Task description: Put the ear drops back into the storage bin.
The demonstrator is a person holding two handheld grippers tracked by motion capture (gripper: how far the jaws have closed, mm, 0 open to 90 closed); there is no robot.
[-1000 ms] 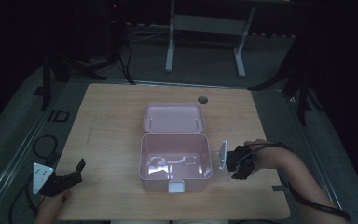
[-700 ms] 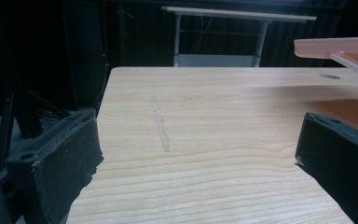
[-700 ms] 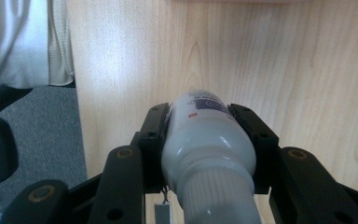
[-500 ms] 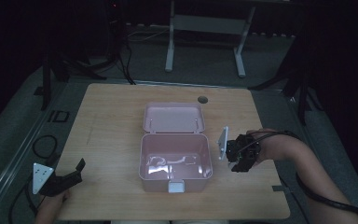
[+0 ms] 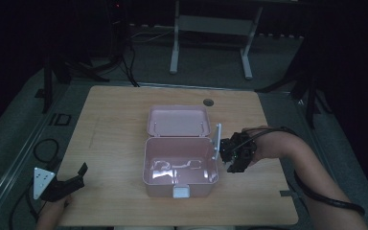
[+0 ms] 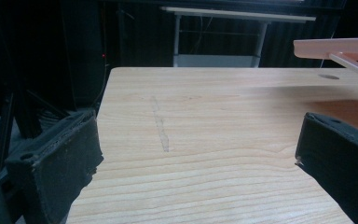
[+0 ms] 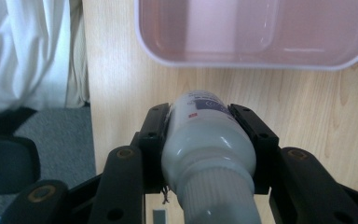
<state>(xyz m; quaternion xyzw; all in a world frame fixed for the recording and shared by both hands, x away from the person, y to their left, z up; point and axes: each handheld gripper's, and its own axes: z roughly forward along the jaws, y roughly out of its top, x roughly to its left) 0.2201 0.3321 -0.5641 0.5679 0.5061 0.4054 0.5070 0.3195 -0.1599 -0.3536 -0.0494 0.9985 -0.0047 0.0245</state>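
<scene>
An open pink plastic box (image 5: 146,163) stands mid-table, its lid (image 5: 178,120) laid back toward the far side. Just off the box's right wall hovers my right gripper (image 5: 232,155), above the tabletop. In the right gripper view its jaws (image 7: 205,116) are shut on a white bottle (image 7: 205,140) with a ribbed cap, and the box's rim (image 7: 256,63) lies just ahead. My left gripper (image 5: 79,175) rests at the table's front left corner. In the left gripper view it (image 6: 200,154) is open, with bare wood between its pads (image 6: 60,163).
The wooden table (image 5: 115,124) has a round cable hole (image 5: 208,102) near its far edge. Cables lie on the floor (image 5: 43,148) at the left, and a metal stand (image 5: 211,24) sits beyond the table. A white cloth (image 7: 28,51) hangs past the table's front edge.
My right gripper has risen with the bottle and drifted a little toward the box's right wall. The left gripper has stayed put.
</scene>
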